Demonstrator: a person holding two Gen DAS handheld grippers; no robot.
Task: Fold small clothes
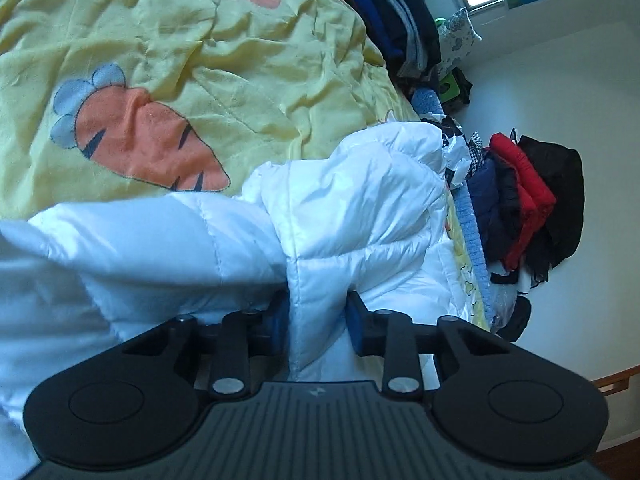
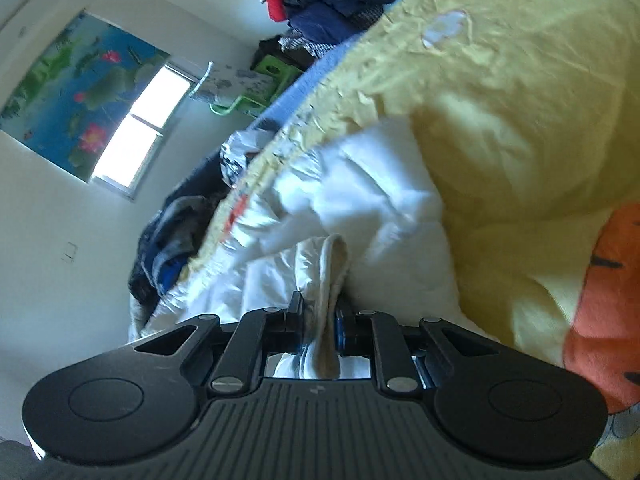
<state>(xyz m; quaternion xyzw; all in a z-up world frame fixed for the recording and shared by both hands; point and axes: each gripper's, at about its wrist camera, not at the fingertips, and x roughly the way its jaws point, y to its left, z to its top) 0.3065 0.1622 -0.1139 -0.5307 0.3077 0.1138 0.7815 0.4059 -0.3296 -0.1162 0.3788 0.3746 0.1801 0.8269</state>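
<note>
A white puffy jacket lies crumpled on a yellow bedspread with carrot prints. My left gripper is shut on a thick fold of the jacket, which bulges up between its blue pads. In the right wrist view the same jacket stretches towards the bed's edge over the yellow bedspread. My right gripper is shut on a cream-lined hem of the jacket, which stands up between the narrow jaws. That view is blurred around the jacket.
A heap of dark and blue clothes sits at one end of the bed. A red, navy and black pile lies beyond the bed's blue edge. A green stool, a window and a flower picture are by the wall.
</note>
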